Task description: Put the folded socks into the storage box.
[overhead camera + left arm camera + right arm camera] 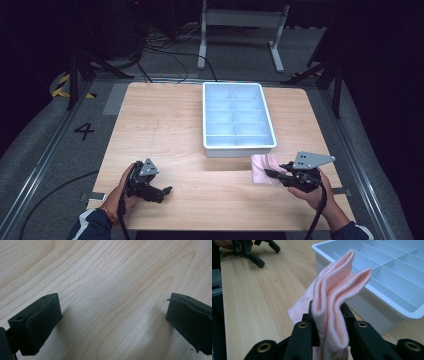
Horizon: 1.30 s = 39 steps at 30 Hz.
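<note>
The right gripper [274, 174], lower right of the high view, pinches a folded pink cloth [264, 167] just below the white divided tray [239, 145], folds pointing toward it; the left gripper [169, 190], jaws spread over bare table [170, 130], sits far lower left

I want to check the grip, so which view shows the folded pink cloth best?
The right gripper view: the folded pink cloth stands close up, pinched between the right gripper's black fingers. The high view shows it small beside the white divided tray. The left gripper view shows bare wood.
</note>
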Tool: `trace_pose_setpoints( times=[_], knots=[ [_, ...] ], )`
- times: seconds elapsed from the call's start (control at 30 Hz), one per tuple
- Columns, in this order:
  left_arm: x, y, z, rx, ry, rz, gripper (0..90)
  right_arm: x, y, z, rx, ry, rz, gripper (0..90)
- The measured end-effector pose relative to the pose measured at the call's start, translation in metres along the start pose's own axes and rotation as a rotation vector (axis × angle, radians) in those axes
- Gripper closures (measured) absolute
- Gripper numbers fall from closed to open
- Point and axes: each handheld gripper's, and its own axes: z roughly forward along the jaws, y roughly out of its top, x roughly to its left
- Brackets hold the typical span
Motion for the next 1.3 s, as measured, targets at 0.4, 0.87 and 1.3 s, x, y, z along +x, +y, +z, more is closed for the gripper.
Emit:
trace_pose_setpoints(
  times=[0.4,0.87,1.3],
  knots=[
    [0.0,0.0,0.0,0.0,0.0,0.0,0.2,-0.026,0.027,-0.019,-0.056,-0.1,-0.002,77.2],
    [0.0,0.0,0.0,0.0,0.0,0.0,0.1,-0.052,0.05,-0.004,-0.06,-0.13,-0.006,77.2],
    [0.0,0.0,0.0,0.0,0.0,0.0,0.1,-0.073,0.061,0.013,-0.034,-0.149,0.001,77.2]
  ],
)
